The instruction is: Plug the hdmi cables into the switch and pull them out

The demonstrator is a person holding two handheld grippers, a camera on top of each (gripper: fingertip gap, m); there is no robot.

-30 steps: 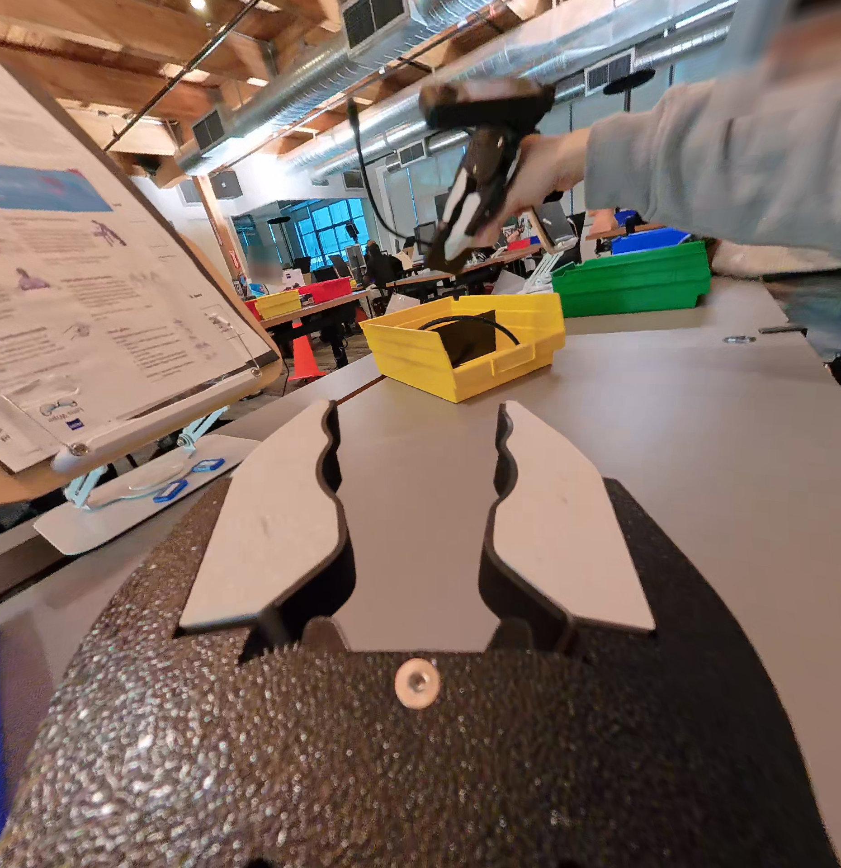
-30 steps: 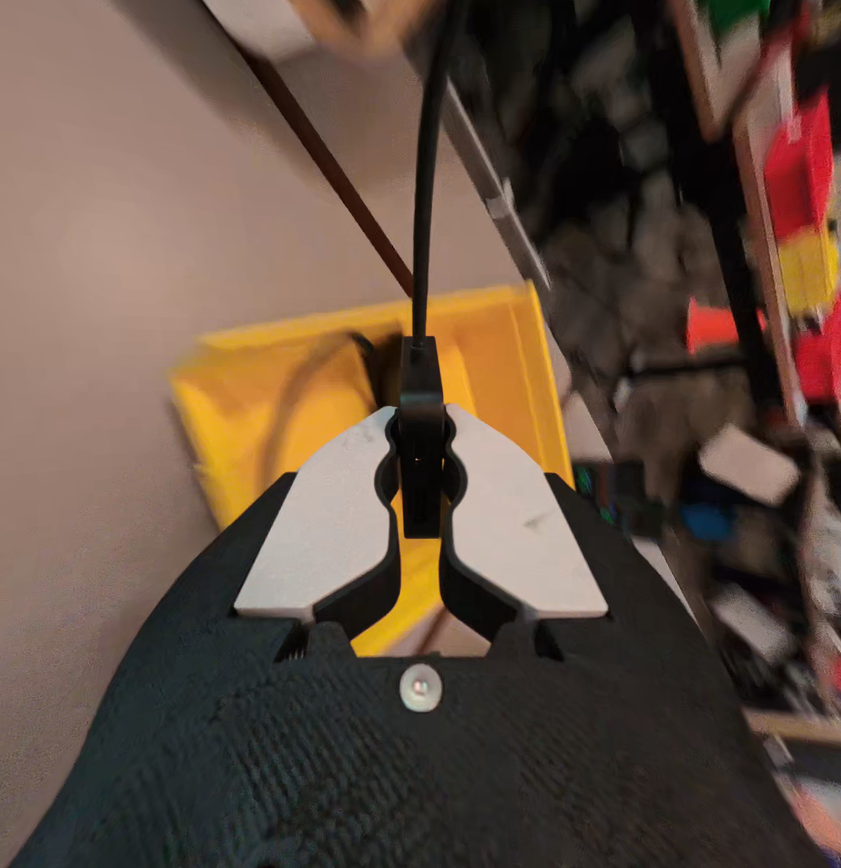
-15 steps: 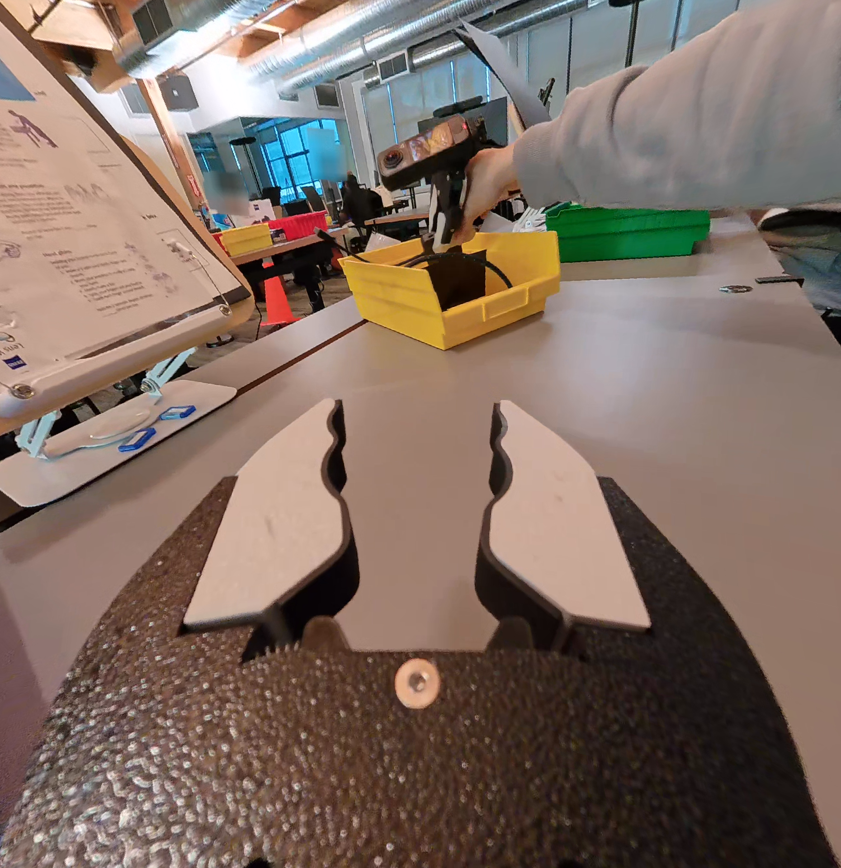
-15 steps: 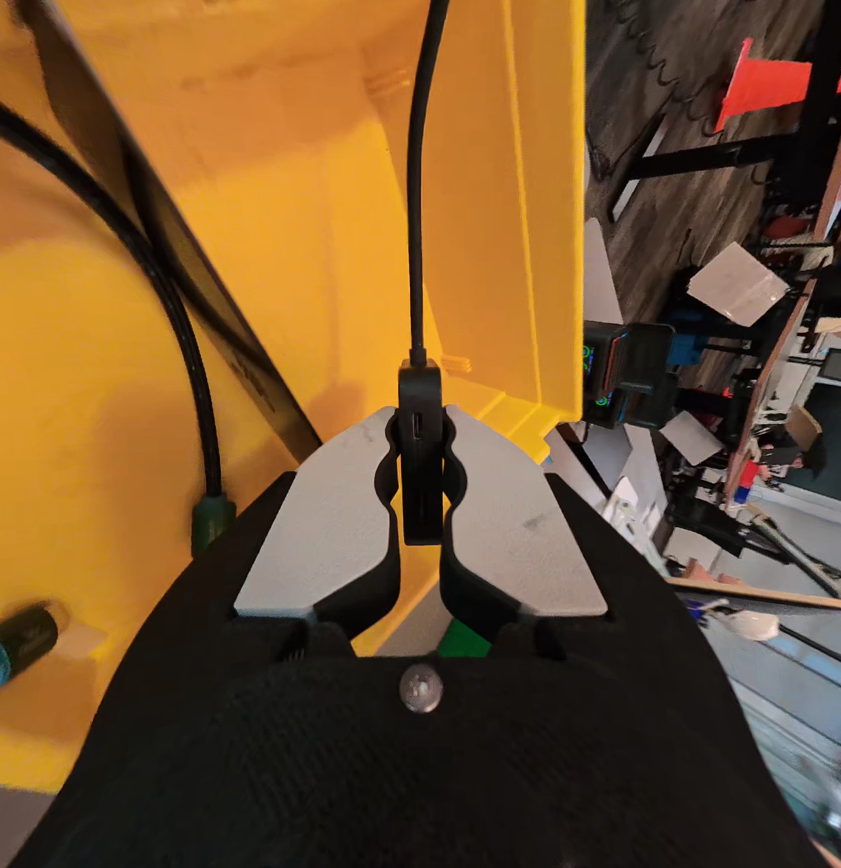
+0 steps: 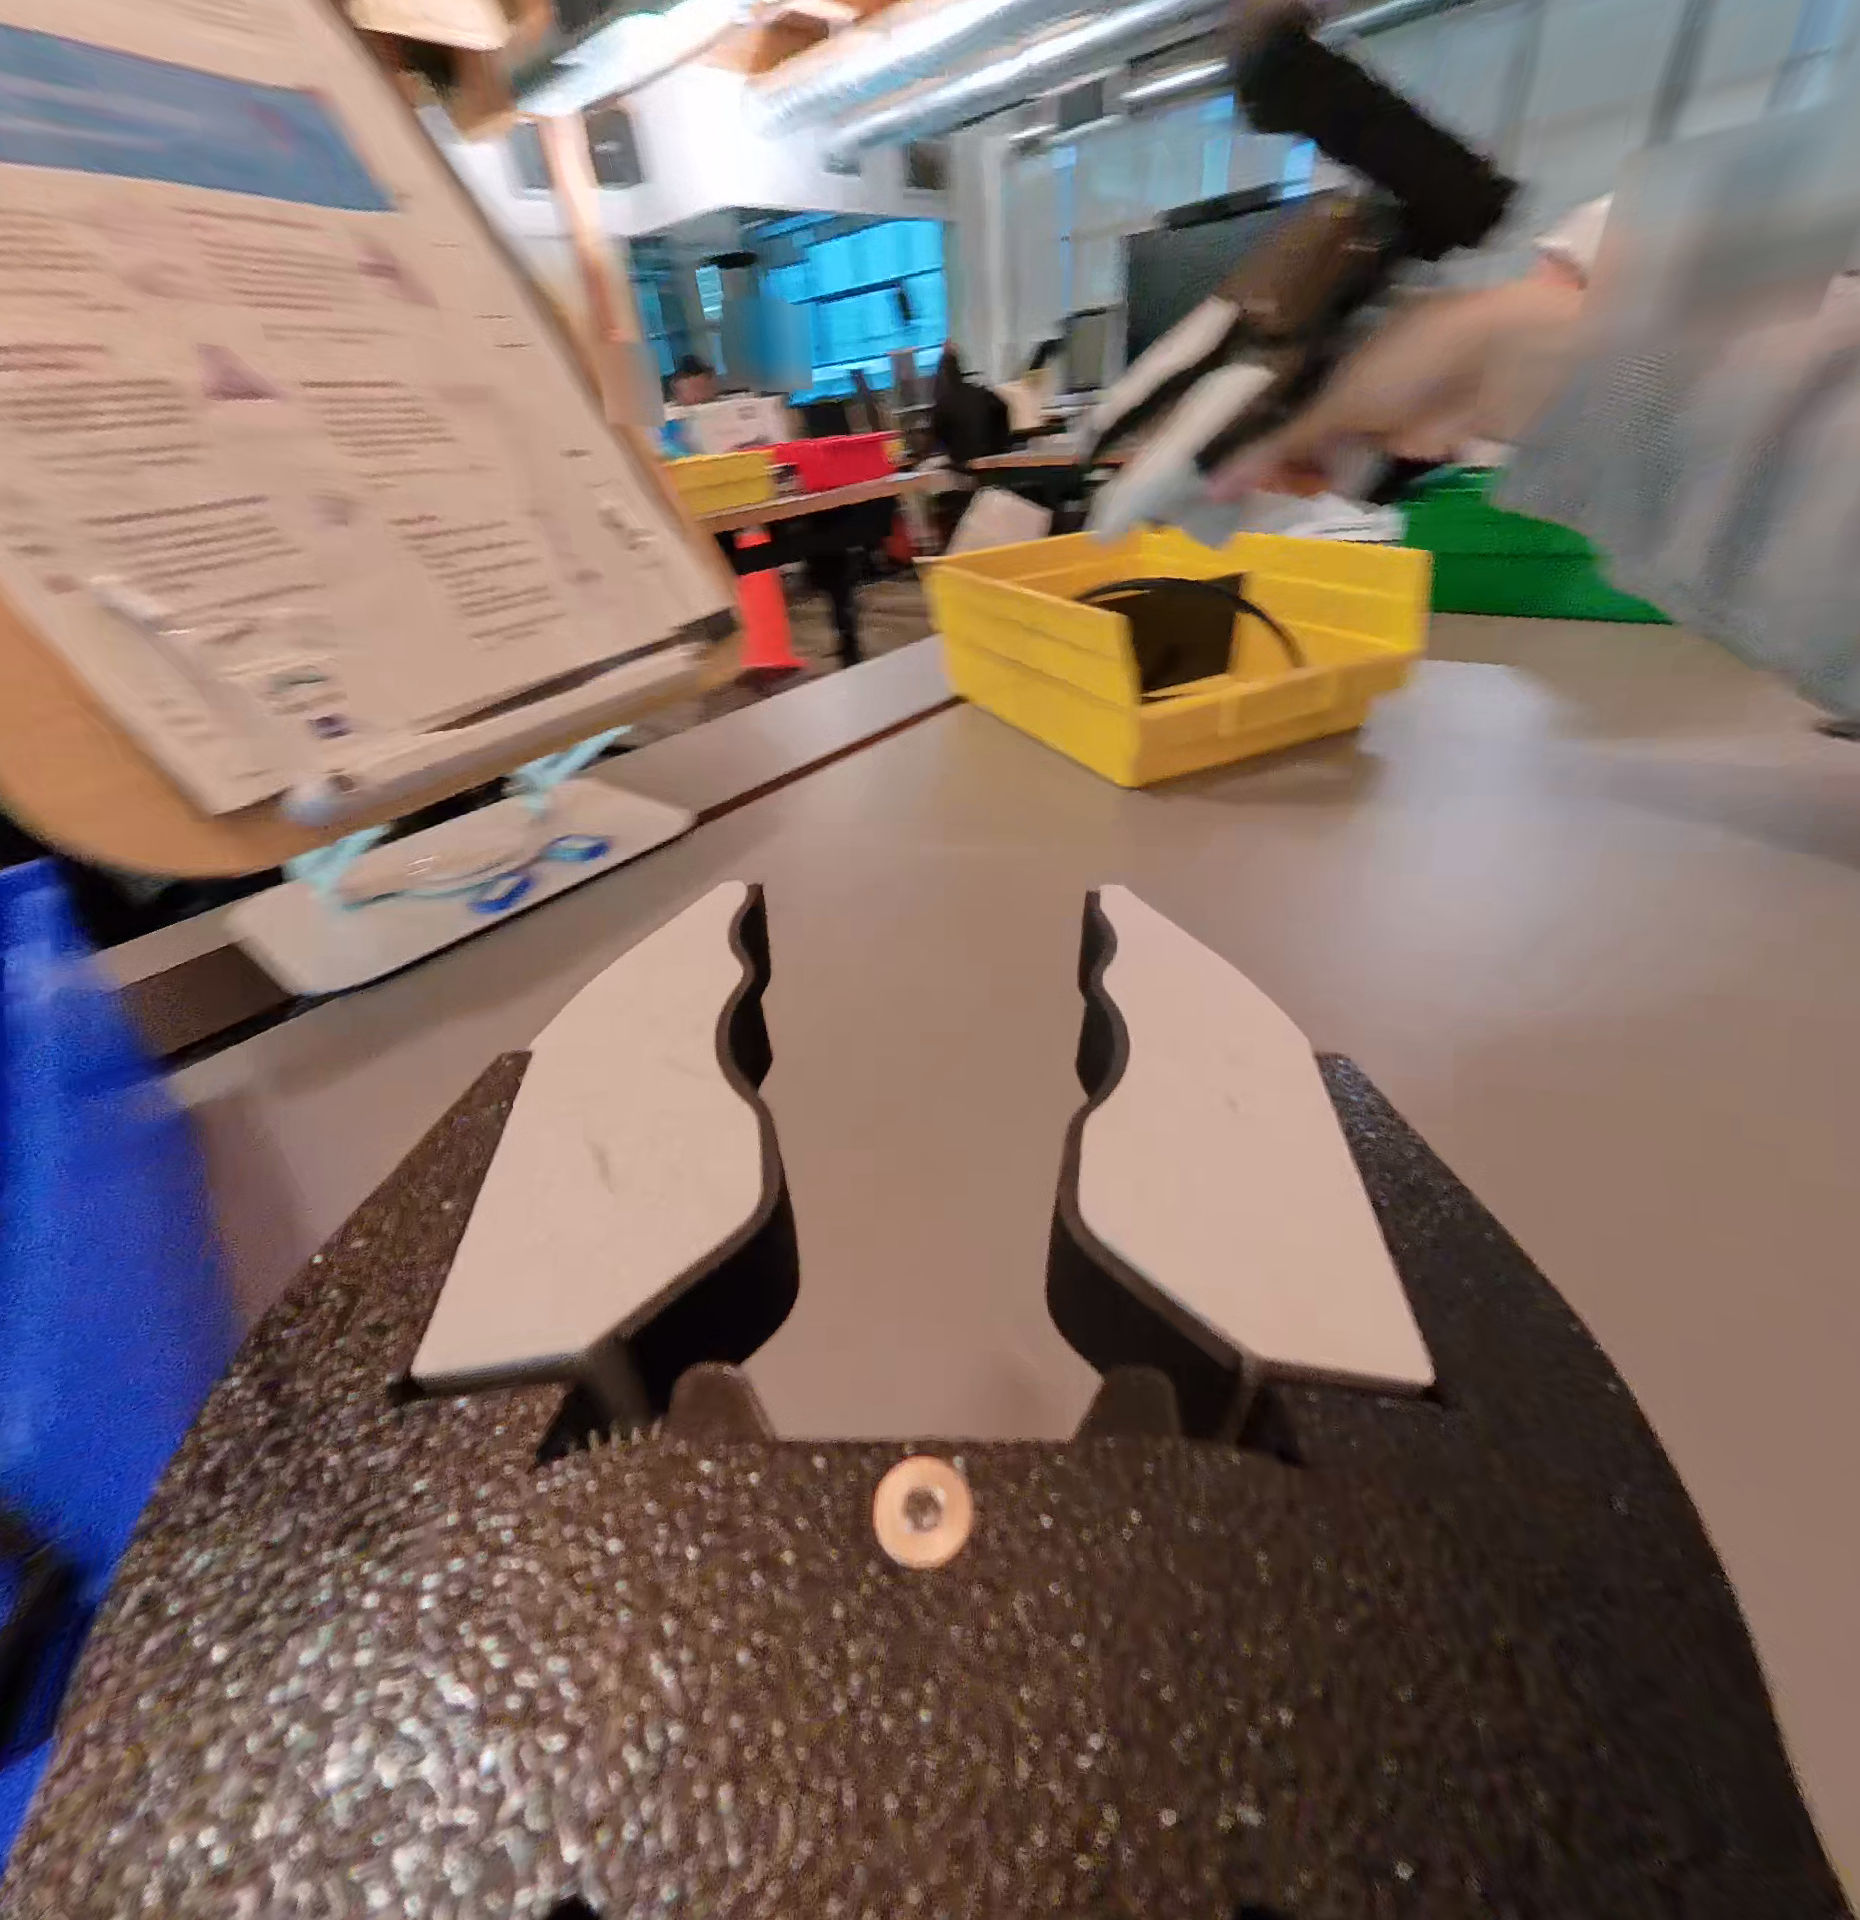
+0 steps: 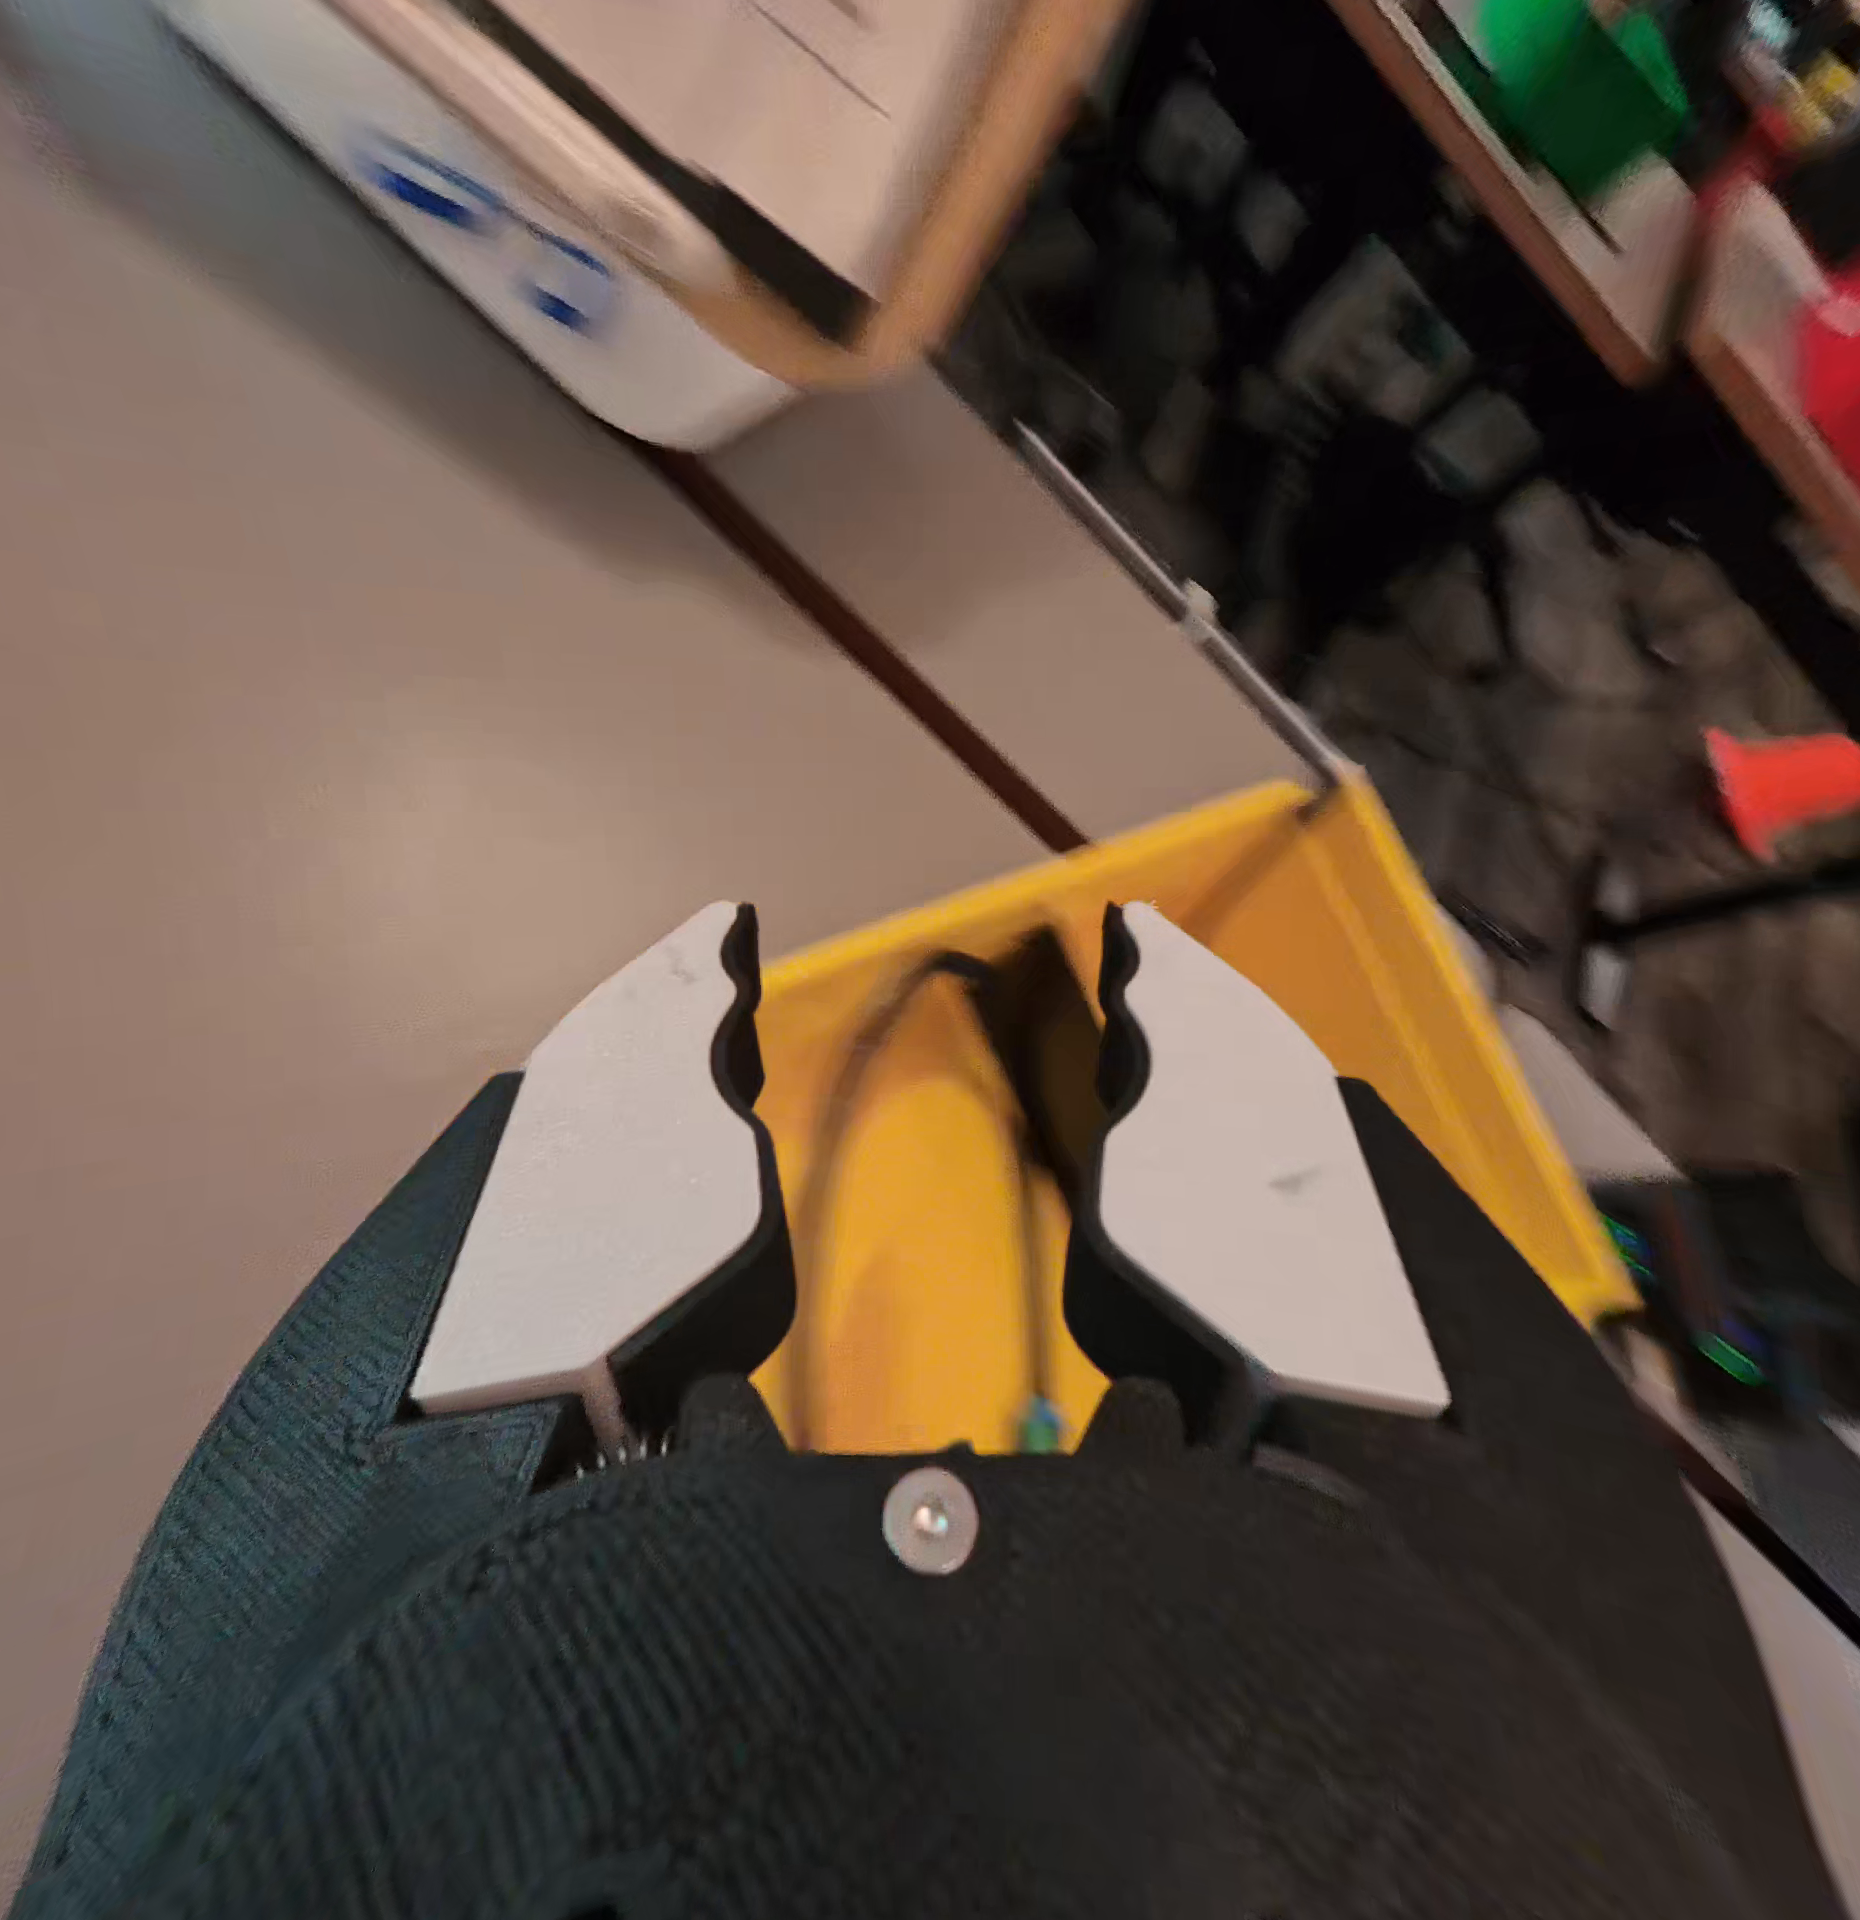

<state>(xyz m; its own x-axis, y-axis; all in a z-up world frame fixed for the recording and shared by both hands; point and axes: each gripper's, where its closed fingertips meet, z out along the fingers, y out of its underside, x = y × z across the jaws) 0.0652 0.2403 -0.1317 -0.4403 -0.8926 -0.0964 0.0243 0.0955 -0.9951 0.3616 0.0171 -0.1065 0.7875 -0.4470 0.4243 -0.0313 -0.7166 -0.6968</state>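
Our right gripper [image 6: 931,935], jaws apart and empty, sits just above the yellow bin [image 6: 1404,997] holding the cables [image 6: 864,1049] at frame centre. Our left gripper [image 5: 921,914], also spread and empty, is well apart from that bin [image 5: 1113,675] at upper right, so the right is nearer.

cables [image 5: 1196,592] in bin [image 5: 1061,665], seemingly on table [image 5: 1528,935]

Right gripper [image 5: 1165,488] and the hand [image 5: 1425,384] on it are motion-smeared above the yellow bin [image 5: 1061,665]. Bin wall hides most of the black cable [image 5: 1196,590]. Blue bin [image 5: 64,1195] is cut off at the frame's left edge.
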